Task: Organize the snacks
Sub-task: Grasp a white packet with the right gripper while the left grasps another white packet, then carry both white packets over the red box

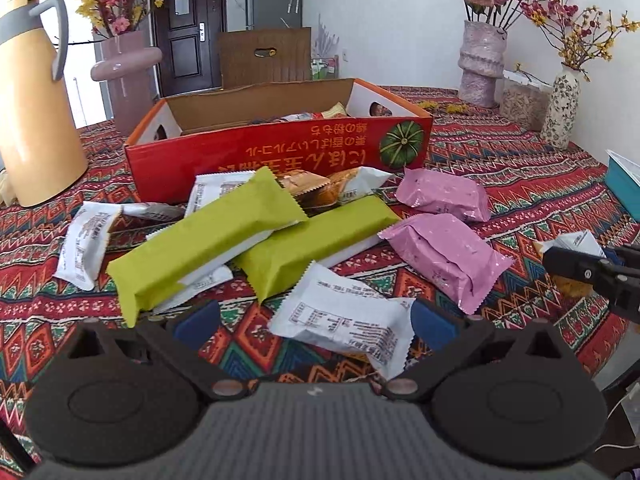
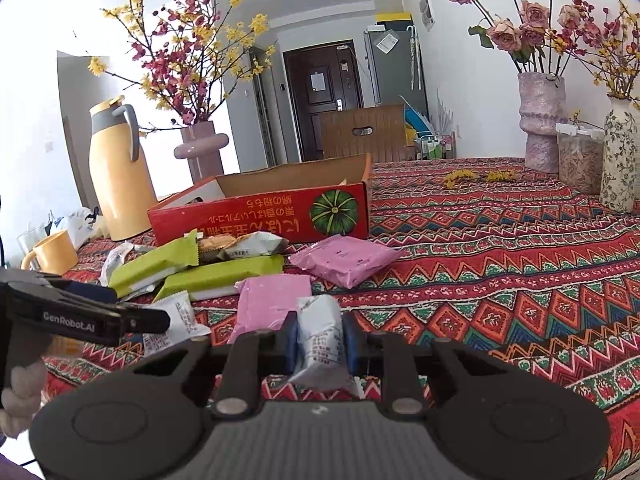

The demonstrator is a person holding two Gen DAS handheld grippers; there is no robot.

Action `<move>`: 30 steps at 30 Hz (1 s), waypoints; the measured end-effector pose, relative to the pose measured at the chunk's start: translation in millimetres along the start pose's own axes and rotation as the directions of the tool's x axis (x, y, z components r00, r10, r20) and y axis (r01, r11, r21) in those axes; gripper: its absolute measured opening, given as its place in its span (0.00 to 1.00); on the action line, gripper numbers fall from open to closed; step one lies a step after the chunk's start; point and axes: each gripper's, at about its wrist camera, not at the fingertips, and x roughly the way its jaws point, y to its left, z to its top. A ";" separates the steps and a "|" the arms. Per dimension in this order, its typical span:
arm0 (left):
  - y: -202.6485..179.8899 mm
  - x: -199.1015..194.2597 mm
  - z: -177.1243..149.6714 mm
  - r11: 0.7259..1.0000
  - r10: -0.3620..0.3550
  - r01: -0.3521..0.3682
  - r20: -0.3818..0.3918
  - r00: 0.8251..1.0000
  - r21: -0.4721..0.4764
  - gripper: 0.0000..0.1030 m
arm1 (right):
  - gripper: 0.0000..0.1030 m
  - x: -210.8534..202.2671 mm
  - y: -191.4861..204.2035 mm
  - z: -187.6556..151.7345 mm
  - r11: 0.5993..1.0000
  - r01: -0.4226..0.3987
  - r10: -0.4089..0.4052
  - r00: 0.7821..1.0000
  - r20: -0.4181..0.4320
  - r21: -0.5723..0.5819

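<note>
A red cardboard box [image 1: 276,152] with a pumpkin picture stands open on the patterned tablecloth, a few snacks inside. In front of it lie loose snack packets: two green bars [image 1: 200,240], two pink packets [image 1: 448,260] and several white ones. My left gripper [image 1: 316,320] hovers open, a white packet [image 1: 340,320] lying between its blue pads without touching them. In the right wrist view my right gripper [image 2: 320,340] is shut on a white snack packet [image 2: 320,336], squeezed between the blue pads. The right gripper also shows at the left wrist view's right edge [image 1: 592,272].
A yellow thermos jug [image 1: 36,100] and a pink vase [image 1: 124,76] stand at the back left, more flower vases [image 1: 482,64] and a jar at the back right. A yellow mug [image 2: 52,256] sits left. A teal container [image 1: 624,184] is at the right edge.
</note>
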 end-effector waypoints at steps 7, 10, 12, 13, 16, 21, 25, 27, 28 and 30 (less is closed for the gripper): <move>-13.6 19.4 3.0 0.999 -0.020 0.022 -0.043 0.999 0.049 1.00 | 0.21 1.4 -11.3 4.3 1.000 0.003 -0.003 1.000 0.021 0.031; -12.2 28.4 3.3 0.999 -0.027 0.030 -0.060 0.998 0.040 1.00 | 0.21 4.1 -13.8 3.4 0.999 0.000 -0.001 1.000 0.015 0.040; -10.7 31.8 1.8 0.999 -0.031 0.033 -0.068 0.997 0.029 0.97 | 0.21 4.9 -15.4 3.0 0.999 0.000 0.000 1.000 0.015 0.044; -10.5 30.9 1.6 0.999 -0.033 0.035 -0.060 0.998 0.031 0.95 | 0.21 5.1 -15.7 2.7 0.999 0.001 -0.001 1.000 0.015 0.046; -10.5 26.4 2.7 0.998 -0.053 0.055 -0.047 0.997 0.035 0.79 | 0.21 6.4 -17.1 2.2 0.999 0.002 -0.002 1.000 0.011 0.052; -12.5 20.2 -1.0 0.997 -0.053 0.055 -0.036 0.998 0.050 0.64 | 0.21 7.6 -15.2 0.7 0.999 -0.005 0.004 1.000 0.005 0.054; -11.1 14.7 -3.9 0.997 -0.052 0.054 -0.029 0.998 0.047 0.58 | 0.21 6.4 -13.5 0.6 0.999 -0.003 0.003 1.000 0.005 0.052; -10.9 13.3 -4.9 0.998 -0.049 0.050 -0.027 0.998 0.049 0.56 | 0.21 5.2 -11.5 0.4 0.999 -0.005 0.004 1.000 0.006 0.048; -10.8 12.9 -5.4 0.998 -0.047 0.048 -0.025 0.999 0.051 0.56 | 0.21 4.8 -10.7 0.5 0.999 -0.005 0.005 1.000 0.006 0.047; -9.6 11.9 -5.8 0.998 -0.048 0.049 -0.023 0.999 0.047 0.55 | 0.21 4.7 -8.0 1.3 0.999 -0.007 0.007 1.000 0.007 0.043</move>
